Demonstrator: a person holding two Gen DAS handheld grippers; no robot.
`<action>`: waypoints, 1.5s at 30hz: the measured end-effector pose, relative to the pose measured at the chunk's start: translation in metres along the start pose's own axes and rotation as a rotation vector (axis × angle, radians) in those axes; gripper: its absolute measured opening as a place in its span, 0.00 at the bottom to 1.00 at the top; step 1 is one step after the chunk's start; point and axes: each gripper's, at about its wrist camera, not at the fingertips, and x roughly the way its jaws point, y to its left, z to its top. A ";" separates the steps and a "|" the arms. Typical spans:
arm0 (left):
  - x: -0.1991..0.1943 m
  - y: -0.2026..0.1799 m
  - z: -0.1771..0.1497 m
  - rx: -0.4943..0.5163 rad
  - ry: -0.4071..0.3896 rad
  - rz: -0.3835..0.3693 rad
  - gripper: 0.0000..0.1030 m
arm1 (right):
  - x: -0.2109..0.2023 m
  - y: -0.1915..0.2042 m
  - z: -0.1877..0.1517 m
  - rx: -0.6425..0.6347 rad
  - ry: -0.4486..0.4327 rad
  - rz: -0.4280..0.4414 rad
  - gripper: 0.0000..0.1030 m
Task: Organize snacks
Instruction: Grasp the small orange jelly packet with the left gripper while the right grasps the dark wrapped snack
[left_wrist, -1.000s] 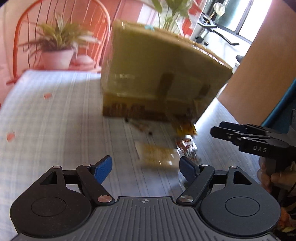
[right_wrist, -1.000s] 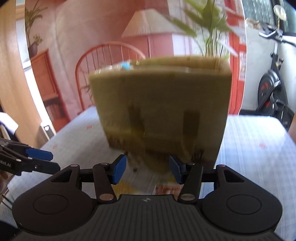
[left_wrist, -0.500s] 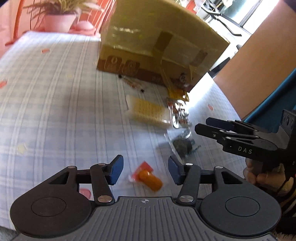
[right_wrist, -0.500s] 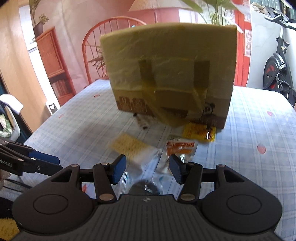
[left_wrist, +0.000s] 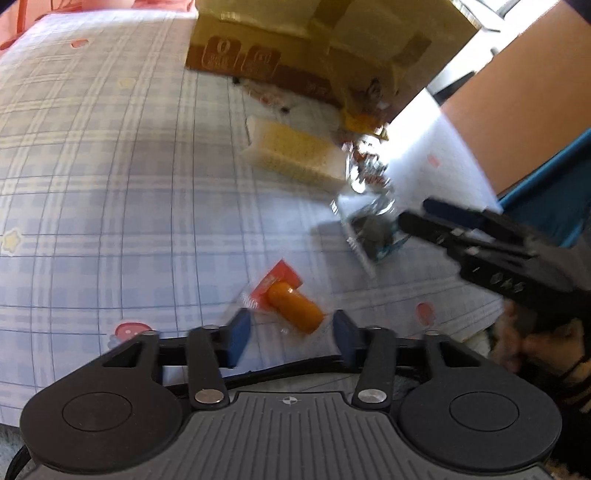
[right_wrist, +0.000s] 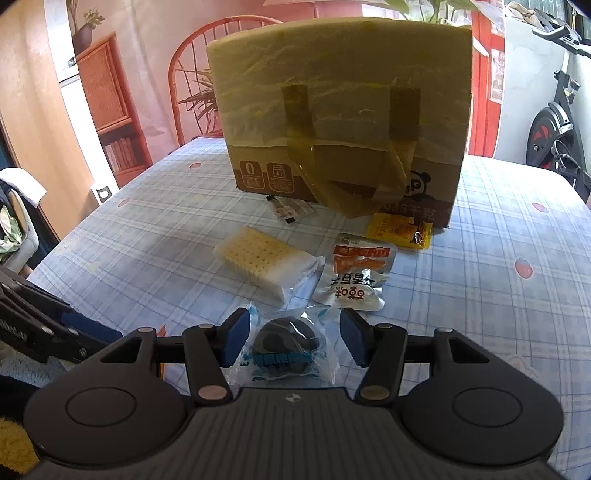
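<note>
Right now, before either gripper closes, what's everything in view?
box: 1, tan cardboard, taped, back of table
cracker pack: 1, pale yellow in clear wrap, mid table
silver pouch: 1, silver and orange, right of crackers
yellow packet: 1, yellow, against box front
small sachet: 1, white, at box base
dark snack: 1, black in clear blue-print wrap, between right gripper's fingers
sausage: 1, orange, red-ended wrap, between left gripper's fingers
tablecloth: 1, blue plaid
chair: 1, red, behind table
left gripper: closing, pads not touching
right gripper: open
</note>
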 end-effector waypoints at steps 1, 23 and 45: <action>0.004 0.000 0.001 -0.003 0.017 0.005 0.34 | 0.000 0.000 0.000 0.002 -0.003 0.001 0.56; 0.017 0.001 0.043 0.052 -0.066 0.084 0.19 | 0.001 -0.014 -0.007 0.051 -0.001 -0.020 0.56; 0.015 0.019 0.043 0.000 -0.200 0.084 0.21 | 0.036 -0.006 -0.012 0.069 0.064 0.022 0.59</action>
